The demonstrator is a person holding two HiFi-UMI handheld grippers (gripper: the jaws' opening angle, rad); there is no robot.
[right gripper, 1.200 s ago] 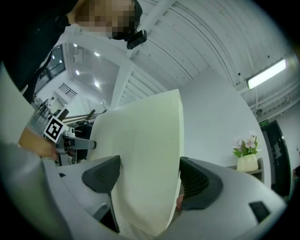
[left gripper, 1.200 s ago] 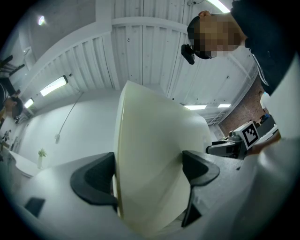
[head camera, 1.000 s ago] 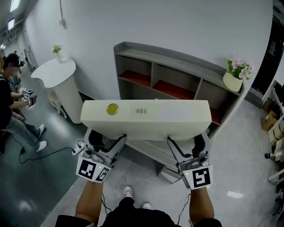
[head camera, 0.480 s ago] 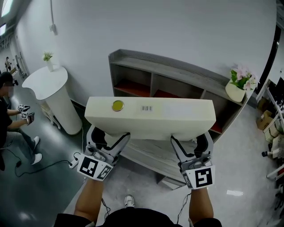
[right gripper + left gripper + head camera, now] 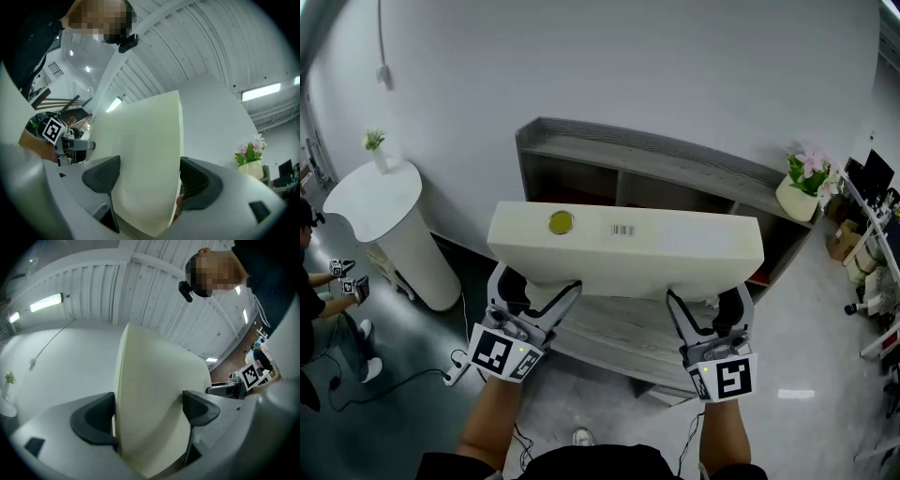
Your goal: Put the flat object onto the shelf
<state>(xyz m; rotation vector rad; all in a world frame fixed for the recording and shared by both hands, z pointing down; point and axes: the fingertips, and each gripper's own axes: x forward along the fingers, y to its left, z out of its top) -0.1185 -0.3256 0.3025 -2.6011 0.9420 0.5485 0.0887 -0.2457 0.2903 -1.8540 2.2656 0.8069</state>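
Note:
A flat cream box (image 5: 628, 251) with a yellow round sticker and a barcode label is held level in front of me, above the grey shelf unit (image 5: 675, 159). My left gripper (image 5: 532, 298) is shut on the box's near left edge, and my right gripper (image 5: 705, 305) is shut on its near right edge. In the left gripper view the cream box (image 5: 154, 404) fills the gap between the dark pads (image 5: 93, 420). The right gripper view has the box (image 5: 145, 168) clamped between both pads (image 5: 199, 185). The box hides most of the shelf's lower compartments.
The shelf stands against a white wall, with red-lined compartments. A white pot of pink flowers (image 5: 802, 187) sits on its right end. A white rounded pedestal (image 5: 380, 220) with a small plant stands at the left. A person (image 5: 319, 309) sits far left. Cables lie on the floor.
The shelf has come nearer and lower in view, with the box carried towards it. Both grippers keep the same hold on the box.

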